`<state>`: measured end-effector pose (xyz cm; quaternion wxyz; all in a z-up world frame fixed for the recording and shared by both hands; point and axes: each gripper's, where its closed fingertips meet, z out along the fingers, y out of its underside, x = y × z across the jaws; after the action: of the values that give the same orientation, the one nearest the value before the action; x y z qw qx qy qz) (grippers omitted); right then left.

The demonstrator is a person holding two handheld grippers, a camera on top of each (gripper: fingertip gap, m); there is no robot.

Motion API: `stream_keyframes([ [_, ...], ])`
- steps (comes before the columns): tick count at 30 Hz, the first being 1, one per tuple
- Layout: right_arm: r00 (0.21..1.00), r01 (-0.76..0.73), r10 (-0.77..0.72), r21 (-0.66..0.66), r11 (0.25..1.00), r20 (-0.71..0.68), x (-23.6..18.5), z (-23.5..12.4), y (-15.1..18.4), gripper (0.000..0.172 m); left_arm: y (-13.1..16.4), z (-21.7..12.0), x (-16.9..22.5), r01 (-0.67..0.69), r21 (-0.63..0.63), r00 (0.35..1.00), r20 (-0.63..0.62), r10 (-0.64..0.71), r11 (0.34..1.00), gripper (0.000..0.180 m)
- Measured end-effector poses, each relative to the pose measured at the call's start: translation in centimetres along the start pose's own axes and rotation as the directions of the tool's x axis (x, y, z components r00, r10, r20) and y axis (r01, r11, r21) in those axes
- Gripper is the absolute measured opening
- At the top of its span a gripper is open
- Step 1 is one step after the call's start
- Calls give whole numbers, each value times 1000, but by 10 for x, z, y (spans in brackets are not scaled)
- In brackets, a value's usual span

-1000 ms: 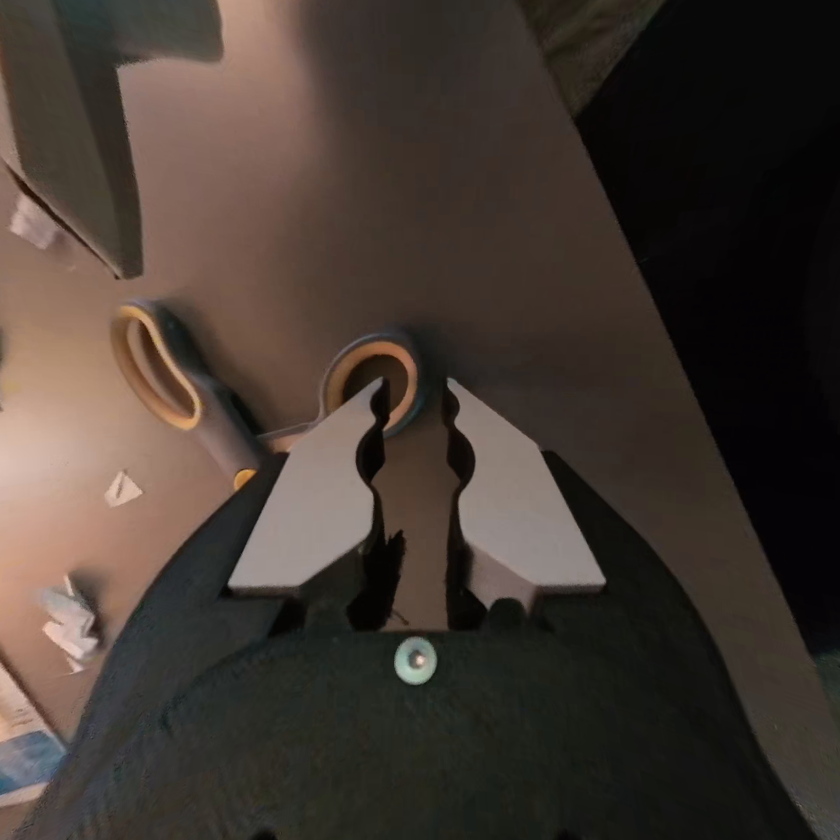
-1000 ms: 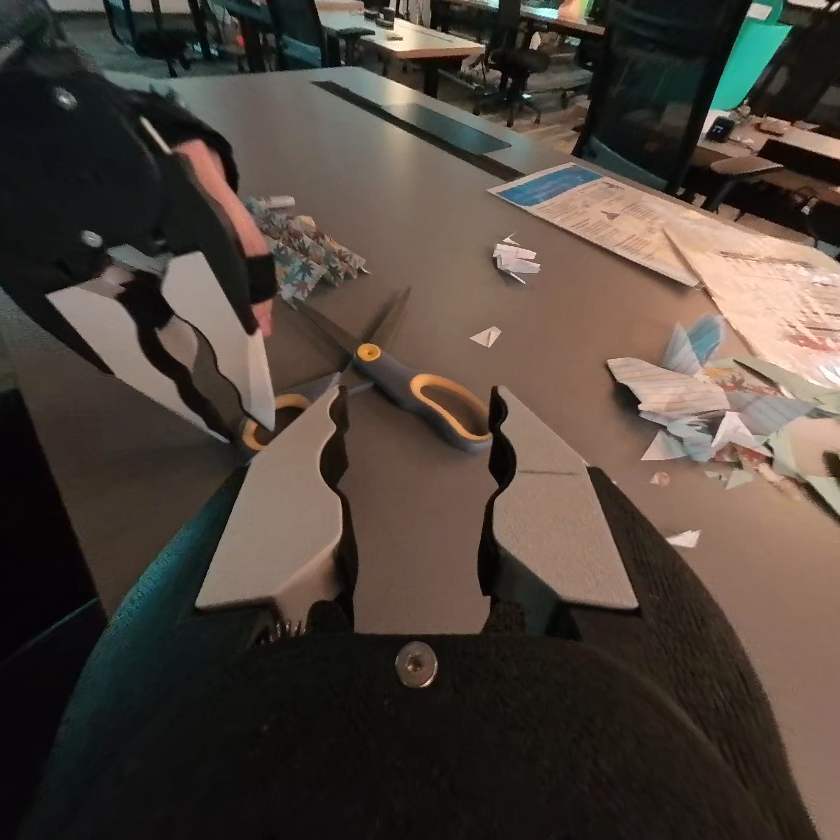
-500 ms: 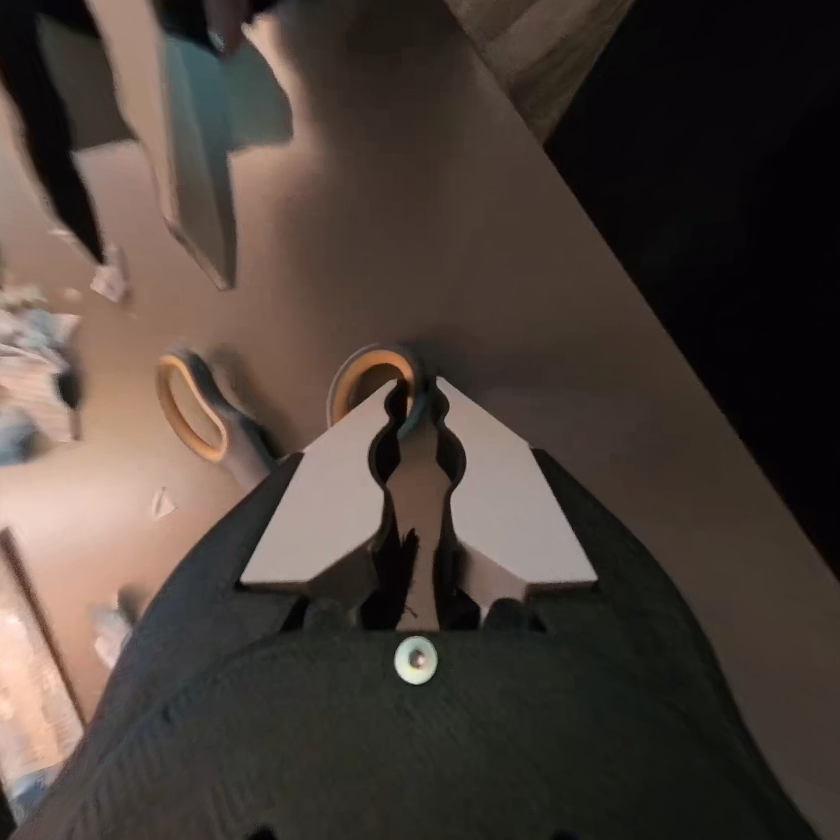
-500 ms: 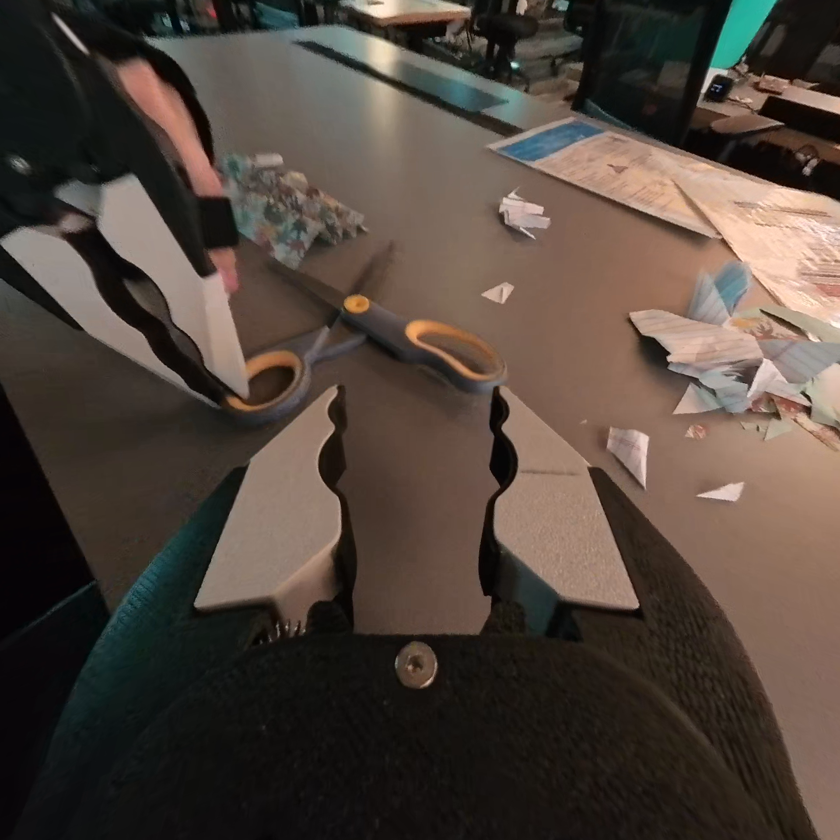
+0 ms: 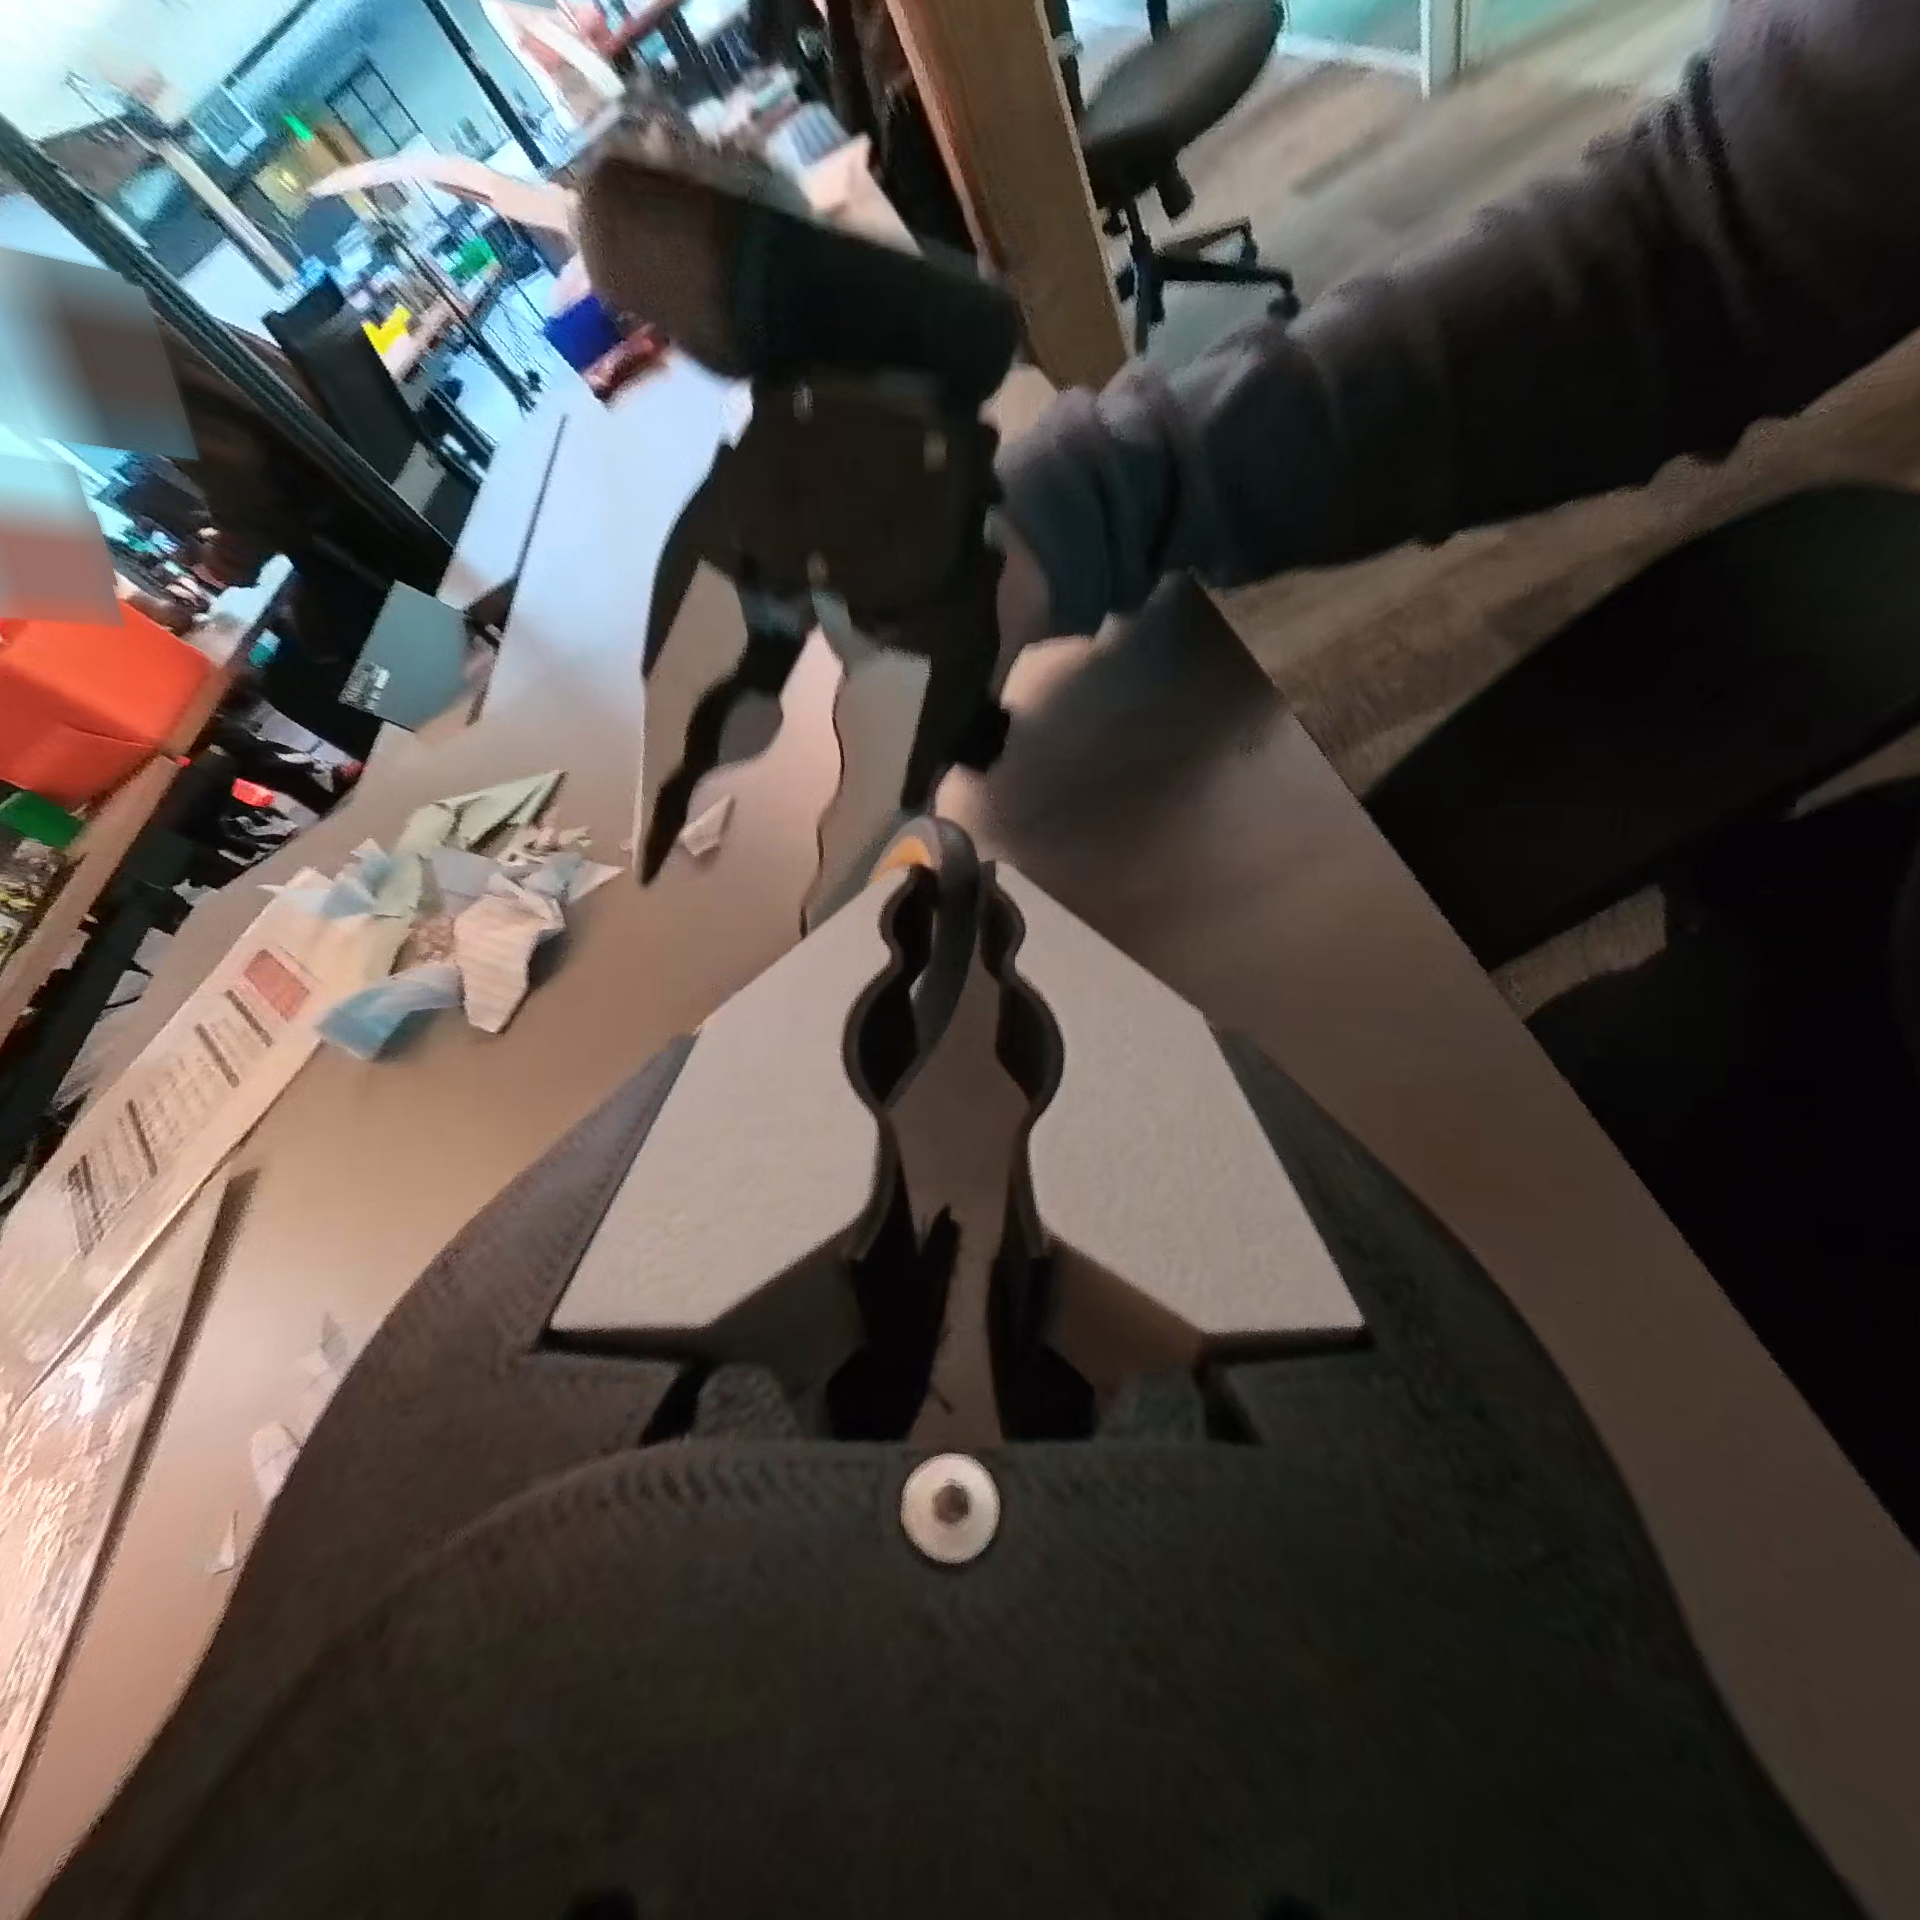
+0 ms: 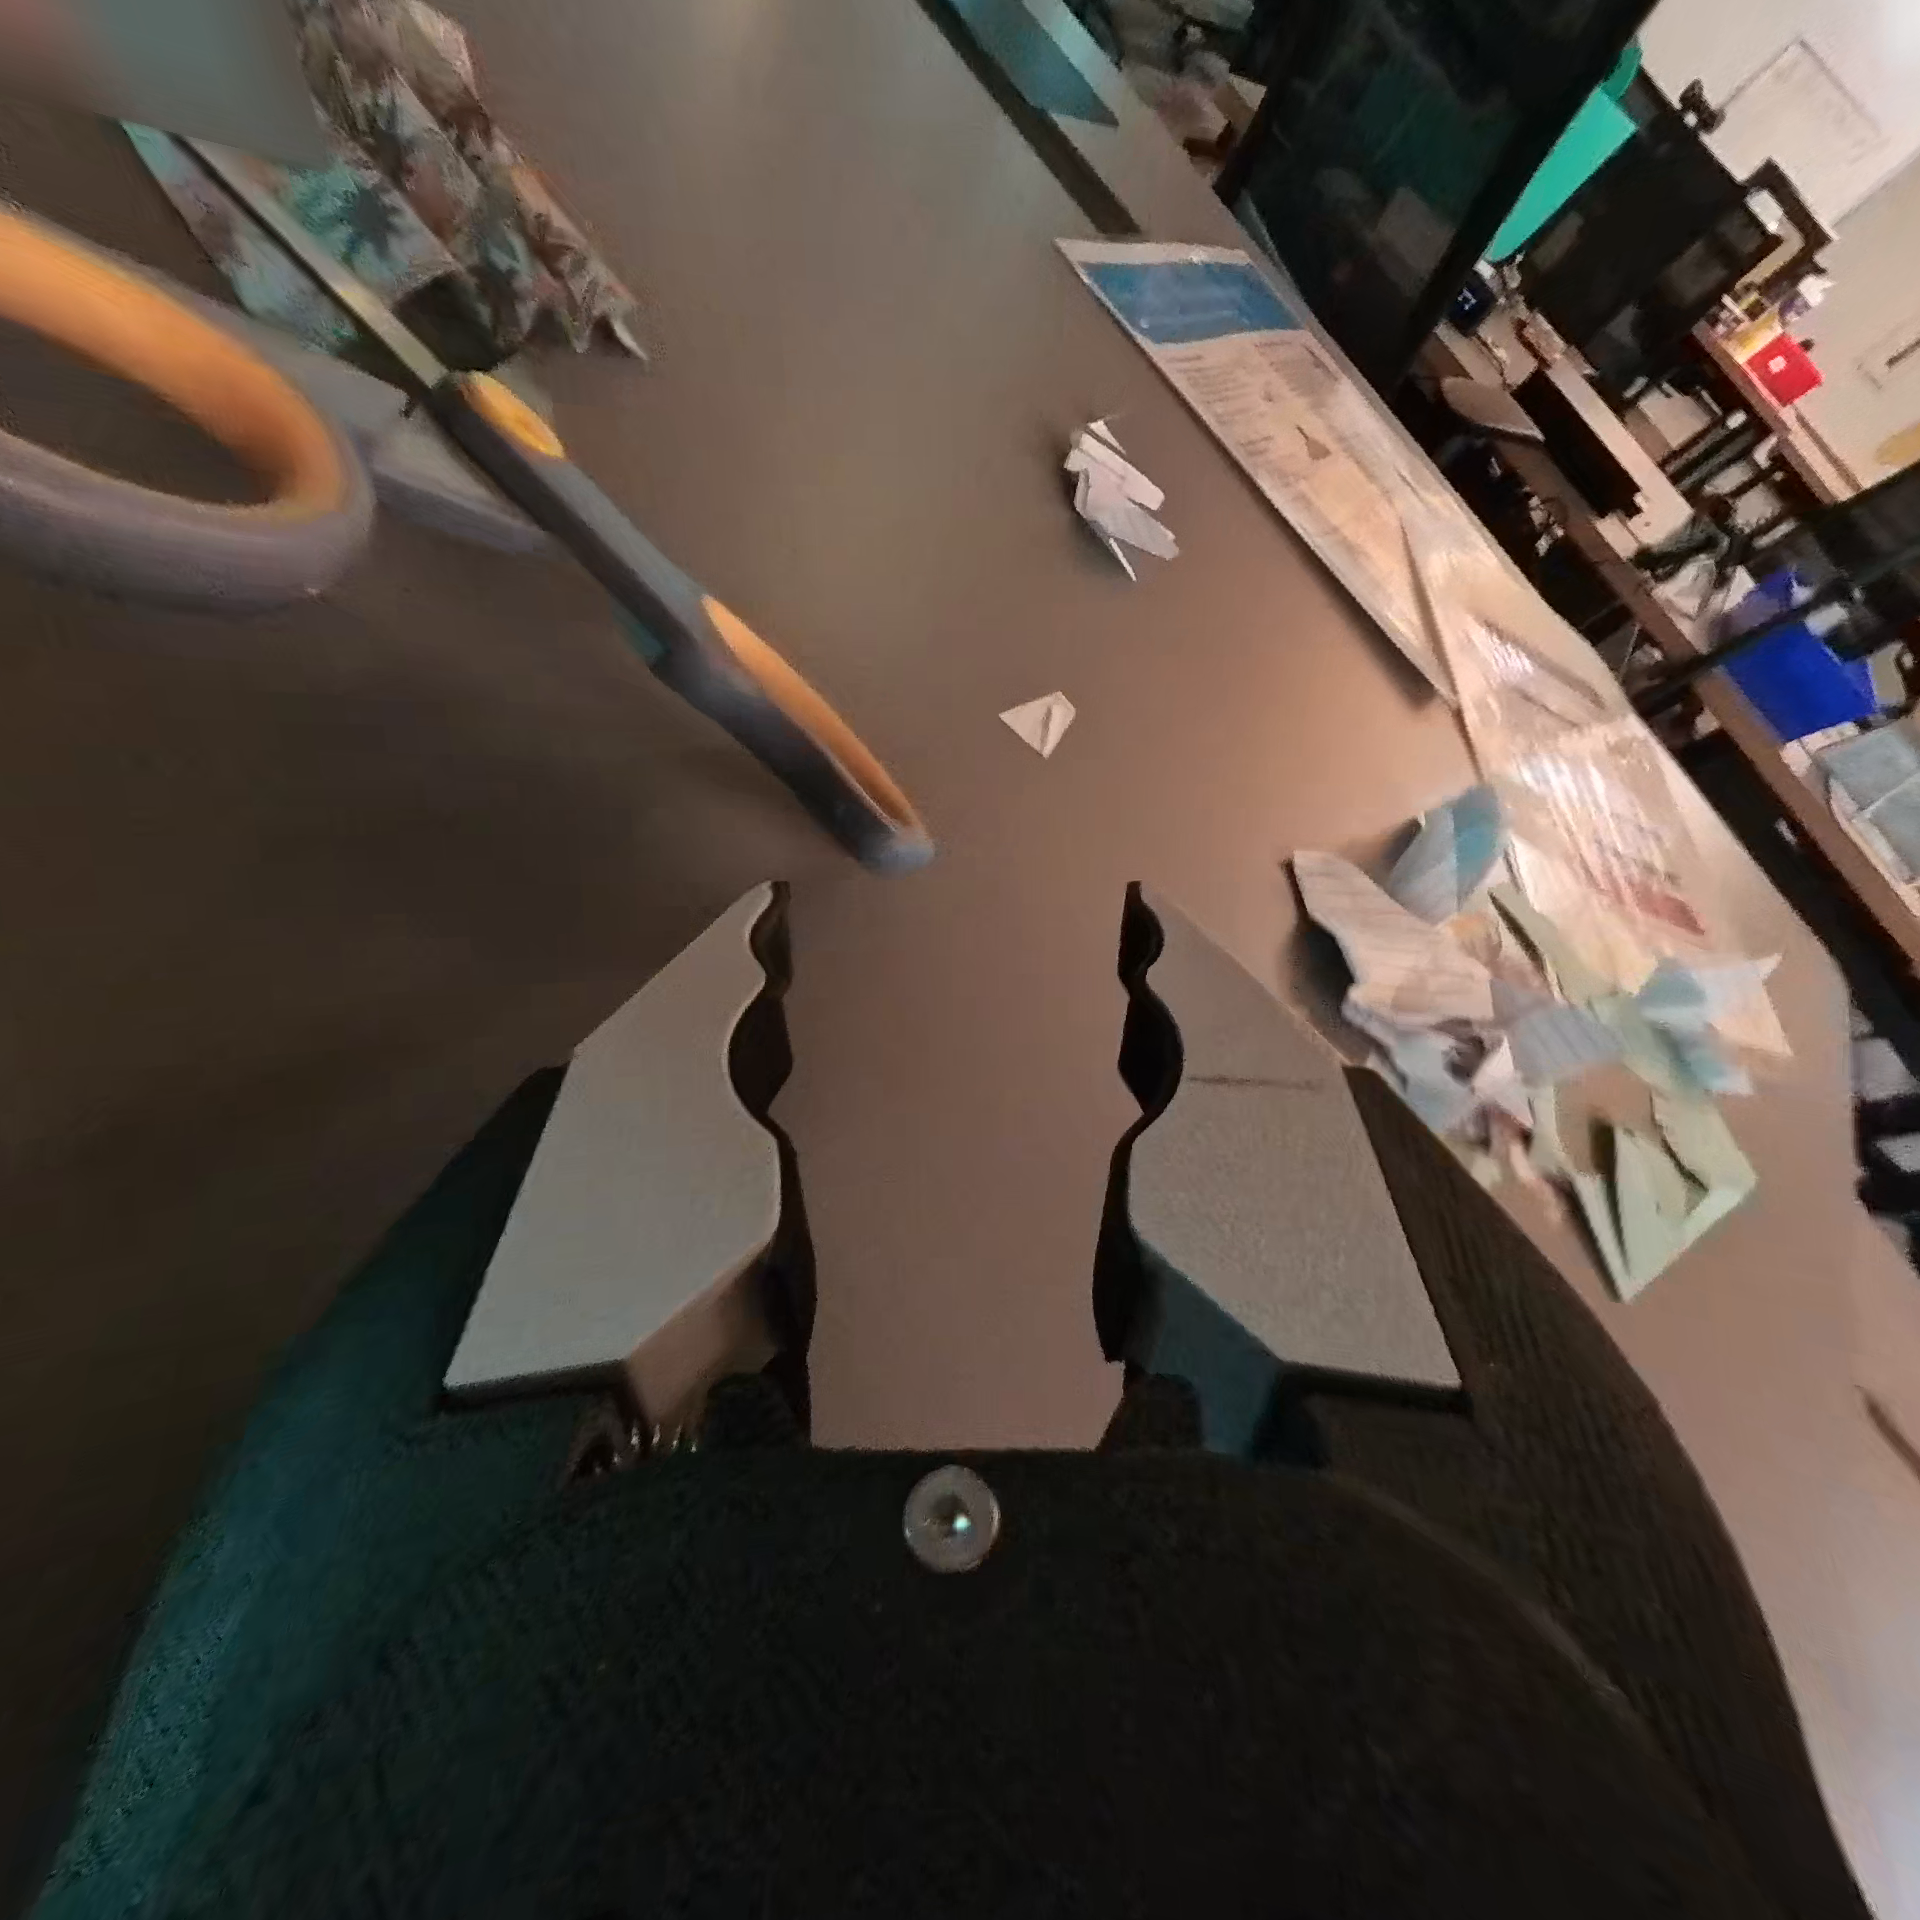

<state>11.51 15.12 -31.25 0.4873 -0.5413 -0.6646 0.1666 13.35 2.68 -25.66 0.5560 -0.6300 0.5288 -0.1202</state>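
My left gripper [image 5: 940,904] is shut on the grey rim of one handle loop of the scissors [image 5: 943,935], which are grey with an orange lining. In the right wrist view the scissors [image 6: 727,665] hang tilted above the dark table [image 6: 935,520]. The gripped loop [image 6: 156,468] looms large at the left, and the tip of the other handle [image 6: 883,836] sits just beyond my right gripper's left fingertip. My right gripper [image 6: 951,894] is open and empty. It also shows in the left wrist view [image 5: 732,883], just beyond the held loop.
Cut paper scraps [image 6: 1538,1039] are piled at the right, with small bits [image 6: 1117,488] farther off. A printed sheet [image 6: 1278,384] and patterned paper [image 6: 447,197] lie beyond. The table edge [image 5: 1455,987] runs at my left gripper's right; a person's sleeve [image 5: 1455,364] reaches in.
My left gripper closed on the handle loop, then lifted and tilted up with it. The scissors rose off the table toward my right gripper, which stayed open.
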Motion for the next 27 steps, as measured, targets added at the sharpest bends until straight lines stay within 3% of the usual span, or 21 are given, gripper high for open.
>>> stream_keyframes([
  [4, 981, 193, -192, -62, 979, 36, -14, 26, -3, 59, -2, -4, -6, -2, 11, 1000, 20, 1, 1000, 6],
  [6, 950, 311, -312, -79, 947, -8, -14, 33, -8, 44, -1, -5, -6, -15, 4, 1000, 22, 14, 1000, 6],
  [8, 919, 385, -390, -81, 920, -63, -10, 36, -14, 15, 0, -7, -9, -29, 0, 999, 43, 29, 1000, 6],
  [14, 866, 430, -441, -102, 897, -235, 23, 13, -48, 13, -19, -42, -39, -107, 70, 963, 254, 86, 992, 5],
  [17, 800, 505, -521, -134, 853, -299, 39, -5, -74, 11, -30, -64, -51, -112, 109, 941, 331, 70, 988, 5],
  [21, 676, 637, -667, -206, 743, -313, 47, -20, -102, 9, -35, -77, -52, -90, 51, 939, 337, 68, 995, 51],
  [25, 515, 783, -824, -264, 564, -235, 44, -24, -121, 9, -28, -83, -55, -234, -158, 885, 373, 277, 959, 68],
  [27, 452, 825, -869, -278, 493, -199, 42, -24, -127, 9, -28, -88, -54, -248, -194, 883, 357, 304, 949, 73],
])
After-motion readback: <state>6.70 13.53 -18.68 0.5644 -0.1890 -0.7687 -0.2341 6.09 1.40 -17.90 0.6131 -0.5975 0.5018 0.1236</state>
